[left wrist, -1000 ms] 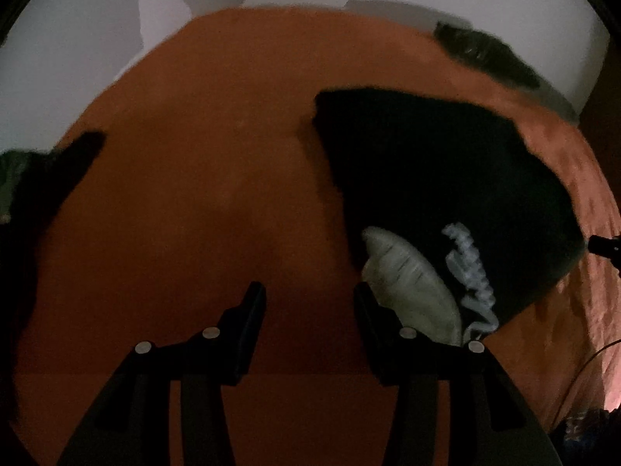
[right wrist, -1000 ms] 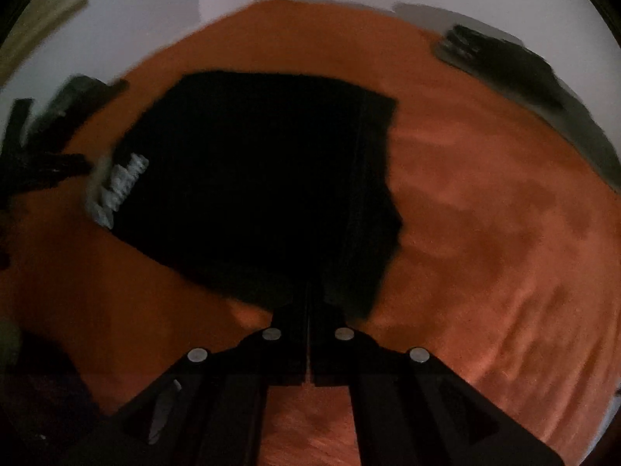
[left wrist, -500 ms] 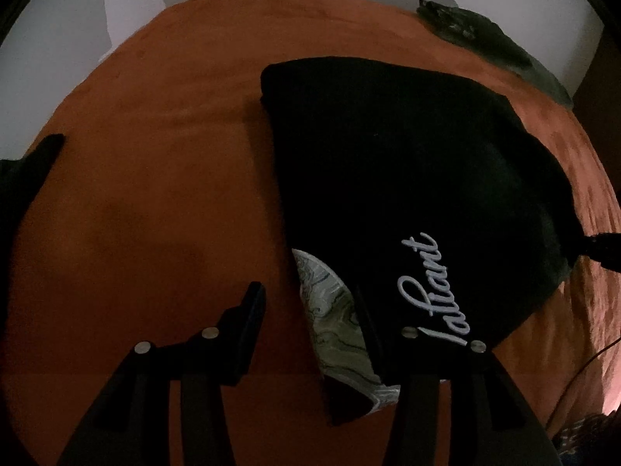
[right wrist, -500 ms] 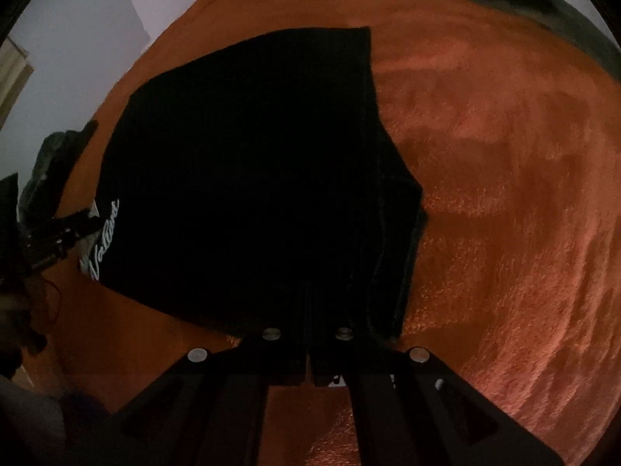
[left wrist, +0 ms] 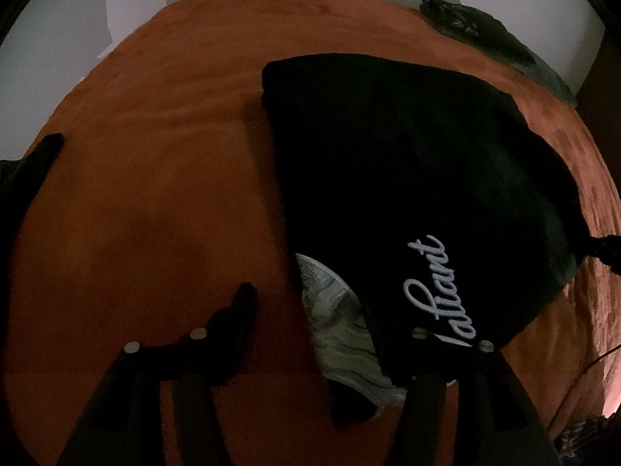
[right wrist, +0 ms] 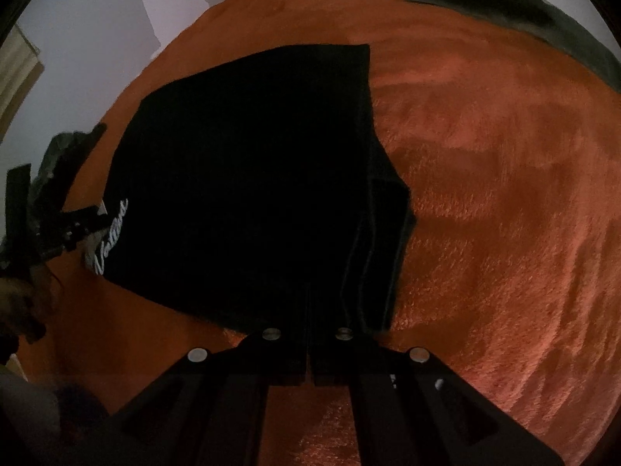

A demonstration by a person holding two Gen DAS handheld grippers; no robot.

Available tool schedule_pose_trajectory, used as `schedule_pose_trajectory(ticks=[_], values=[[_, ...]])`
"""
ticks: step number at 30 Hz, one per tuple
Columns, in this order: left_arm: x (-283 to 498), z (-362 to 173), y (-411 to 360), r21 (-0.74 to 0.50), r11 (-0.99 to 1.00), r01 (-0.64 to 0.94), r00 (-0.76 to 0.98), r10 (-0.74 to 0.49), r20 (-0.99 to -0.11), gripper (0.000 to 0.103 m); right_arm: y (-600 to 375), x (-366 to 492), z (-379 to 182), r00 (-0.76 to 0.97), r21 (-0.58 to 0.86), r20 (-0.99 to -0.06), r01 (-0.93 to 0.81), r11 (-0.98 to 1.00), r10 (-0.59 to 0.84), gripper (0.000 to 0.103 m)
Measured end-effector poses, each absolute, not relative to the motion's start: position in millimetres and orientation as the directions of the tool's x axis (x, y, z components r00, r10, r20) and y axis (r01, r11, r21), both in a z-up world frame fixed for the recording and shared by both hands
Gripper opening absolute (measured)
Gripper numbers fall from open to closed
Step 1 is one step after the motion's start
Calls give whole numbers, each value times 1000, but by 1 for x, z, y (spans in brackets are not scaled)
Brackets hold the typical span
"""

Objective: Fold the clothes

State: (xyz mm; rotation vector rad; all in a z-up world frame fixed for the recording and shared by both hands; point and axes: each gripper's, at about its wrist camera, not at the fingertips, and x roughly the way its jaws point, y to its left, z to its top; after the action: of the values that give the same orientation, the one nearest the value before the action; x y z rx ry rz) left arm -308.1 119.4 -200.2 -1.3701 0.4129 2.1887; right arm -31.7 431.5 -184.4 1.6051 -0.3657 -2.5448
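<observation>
Orange blanket (left wrist: 155, 178) bears black shirt (left wrist: 407, 163) (white script); left gripper (left wrist: 310, 310) has just been widening, right gripper (right wrist: 309, 345) pinched together

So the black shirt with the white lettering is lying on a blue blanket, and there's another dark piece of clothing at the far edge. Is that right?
Not quite: the blanket is orange, not blue, as the right wrist view shows plainly. The rest holds: the black shirt with white lettering lies on it, and another dark piece of clothing sits at the far edge.
</observation>
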Motion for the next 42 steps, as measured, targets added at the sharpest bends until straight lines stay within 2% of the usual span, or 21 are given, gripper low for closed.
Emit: schedule_pose_trajectory(ticks=[9,15,19,22,26,34,38,42], values=[[-303,-185,122,28,-812,-583,-391,250,-886,61,432,-25,-163,-478,258,-854,-44,-965,-206,0],[-324,-130,142,57,-807,-587,-483,293,-825,61,432,-45,-129,-567,221,-808,-37,-975,-161,0],[-359,-116,177,113,-803,-585,-566,304,-767,61,415,-106,-114,-623,217,-772,-76,-973,-124,0],[-383,-122,197,100,-795,-598,-567,331,-755,61,411,-140,-119,-629,215,-771,-102,-971,-105,0],[-404,-146,206,95,-809,-580,-554,306,-774,61,415,-178,-139,-601,202,-796,-156,-967,-69,0],[-424,-191,212,64,-822,-565,-506,284,-815,63,435,-210,-176,-548,190,-836,-225,-956,-37,0],[-423,-192,219,98,-820,-564,-526,266,-808,66,430,-215,-173,-540,135,-841,-208,-969,-1,0],[-418,-177,221,103,-855,-508,-516,206,-831,66,426,-210,-163,-507,142,-862,-268,-953,14,0]])
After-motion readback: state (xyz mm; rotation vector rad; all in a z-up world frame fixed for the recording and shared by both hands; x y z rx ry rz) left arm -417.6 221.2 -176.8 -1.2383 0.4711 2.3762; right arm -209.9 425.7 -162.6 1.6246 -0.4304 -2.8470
